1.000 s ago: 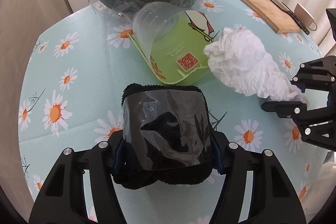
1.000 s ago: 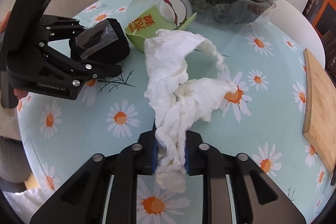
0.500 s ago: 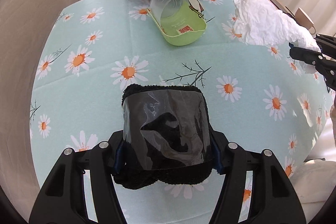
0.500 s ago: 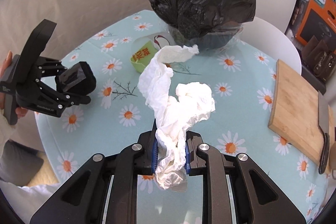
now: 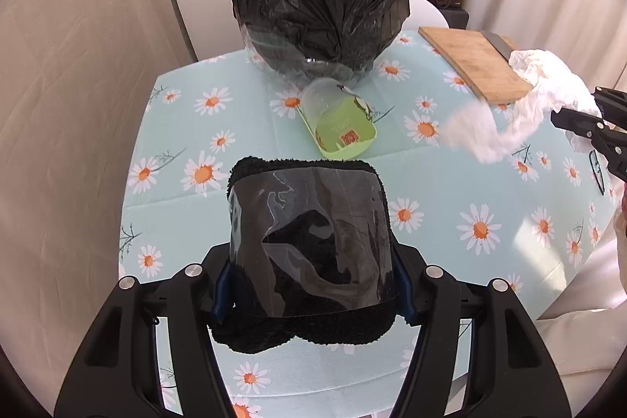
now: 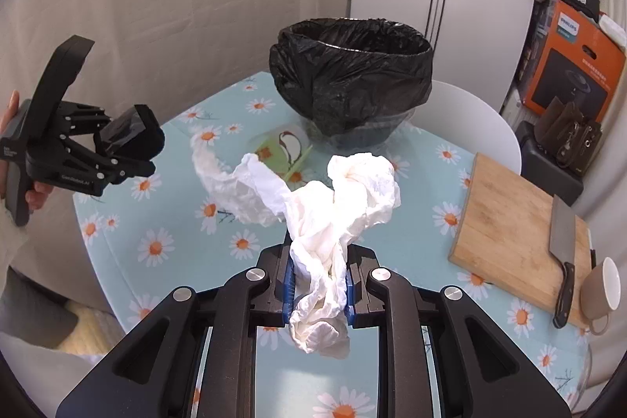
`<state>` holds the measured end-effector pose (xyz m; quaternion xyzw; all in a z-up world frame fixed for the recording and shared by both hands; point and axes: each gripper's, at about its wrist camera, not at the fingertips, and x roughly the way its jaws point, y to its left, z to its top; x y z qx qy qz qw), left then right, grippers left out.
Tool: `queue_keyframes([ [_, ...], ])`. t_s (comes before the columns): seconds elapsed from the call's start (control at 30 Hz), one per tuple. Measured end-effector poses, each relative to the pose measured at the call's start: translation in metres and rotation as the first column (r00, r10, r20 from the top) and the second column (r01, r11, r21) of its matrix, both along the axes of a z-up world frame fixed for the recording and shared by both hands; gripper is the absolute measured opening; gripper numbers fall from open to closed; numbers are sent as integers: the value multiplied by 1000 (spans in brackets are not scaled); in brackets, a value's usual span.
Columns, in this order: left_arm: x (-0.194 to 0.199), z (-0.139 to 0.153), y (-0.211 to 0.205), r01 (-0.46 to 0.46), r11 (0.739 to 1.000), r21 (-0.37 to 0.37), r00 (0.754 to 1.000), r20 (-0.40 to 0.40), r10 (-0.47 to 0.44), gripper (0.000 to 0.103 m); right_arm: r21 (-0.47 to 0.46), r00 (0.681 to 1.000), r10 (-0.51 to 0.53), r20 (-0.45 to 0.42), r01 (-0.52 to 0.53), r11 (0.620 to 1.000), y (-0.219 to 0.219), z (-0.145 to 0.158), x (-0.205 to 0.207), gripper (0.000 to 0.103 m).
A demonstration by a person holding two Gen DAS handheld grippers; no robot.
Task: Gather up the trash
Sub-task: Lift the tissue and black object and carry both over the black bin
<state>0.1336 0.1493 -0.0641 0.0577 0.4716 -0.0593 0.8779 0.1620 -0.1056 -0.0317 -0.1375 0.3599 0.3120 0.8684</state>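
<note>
1. At the bottom centre of the left wrist view, the left gripper [image 5: 313, 285] has its fingers spread fairly wide and pressed against both sides of a black fluffy bundle wrapped in clear film [image 5: 309, 241]; the wide opening is set by the bulk of the bundle, which hangs clear of the table [image 5: 450, 261].
2. At the bottom centre of the right wrist view, the right gripper [image 6: 318, 292] has its fingers nearly closed on a crumpled white tissue [image 6: 337, 210], pinched at its narrow waist so the loose ends trail freely above the table.
3. At upper centre of both views stands the bin lined with a black bag [image 6: 352, 81], mouth open, well apart from both loads.
4. A green plastic cup [image 5: 339, 124] lies on its side just in front of the bin, not yet collected.
5. Judgement: both items appear raised to clear the bin's rim before release.
6. At right, a cutting board [image 6: 513, 226], cleaver [image 6: 562, 237] and mug [image 6: 601, 292] look like kitchenware, not trash.
</note>
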Motion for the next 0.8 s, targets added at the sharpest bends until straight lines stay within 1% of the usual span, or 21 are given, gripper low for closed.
queue_keyframes([
  [0.1, 1, 15, -3, 2, 1000, 8, 999, 37, -3, 62, 18, 999, -28, 24, 28, 999, -7, 12, -1, 17],
  [0.37, 6, 44, -5, -10, 1000, -6, 996, 92, 11, 63, 48, 990, -94, 105, 90, 995, -23, 45, 7, 17],
  [0.5, 13, 54, -5, -7, 1000, -18, 994, 110, 9, 63, 34, 985, -107, 138, 103, 994, -25, 57, 15, 17],
  [0.57, 17, 59, -6, 0, 1000, -10, 992, 125, 1, 63, 32, 982, -110, 154, 107, 994, -24, 64, 19, 17],
  [0.8, 40, 77, 1, 28, 999, -31, 986, 164, -22, 63, 20, 966, -134, 222, 132, 991, -16, 91, 36, 17],
])
